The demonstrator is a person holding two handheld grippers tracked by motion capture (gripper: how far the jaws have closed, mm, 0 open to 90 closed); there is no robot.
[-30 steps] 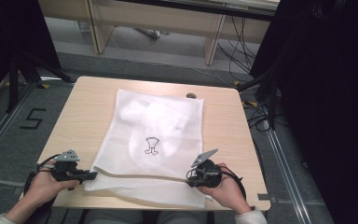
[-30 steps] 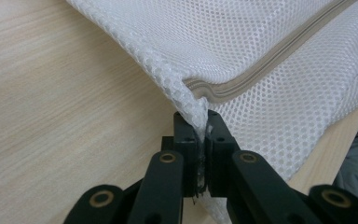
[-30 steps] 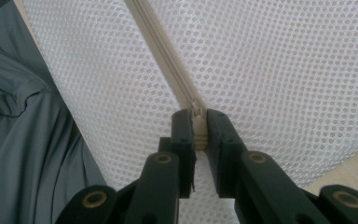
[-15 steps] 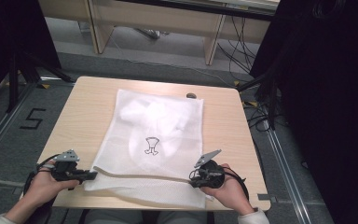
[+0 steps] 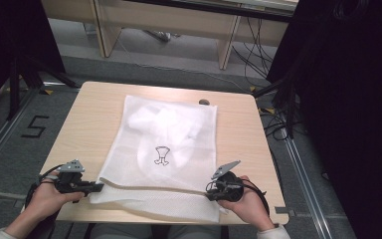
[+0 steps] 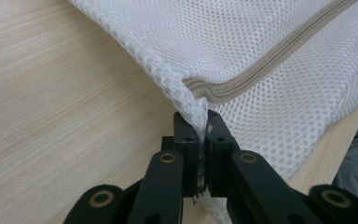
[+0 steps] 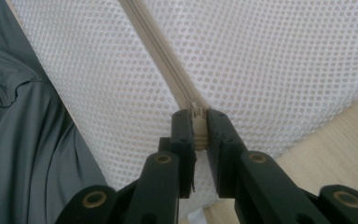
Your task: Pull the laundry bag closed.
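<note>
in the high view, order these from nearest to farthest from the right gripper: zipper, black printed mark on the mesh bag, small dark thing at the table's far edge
1. zipper: clamped in the right gripper's jaws, running left along the near edge.
2. black printed mark: mid mesh bag.
3. small dark thing: far edge of the table.

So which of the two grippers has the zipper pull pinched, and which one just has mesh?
The right gripper clamps the beige zipper pull. The left gripper pinches only the mesh bag at the zipper's end.
</note>
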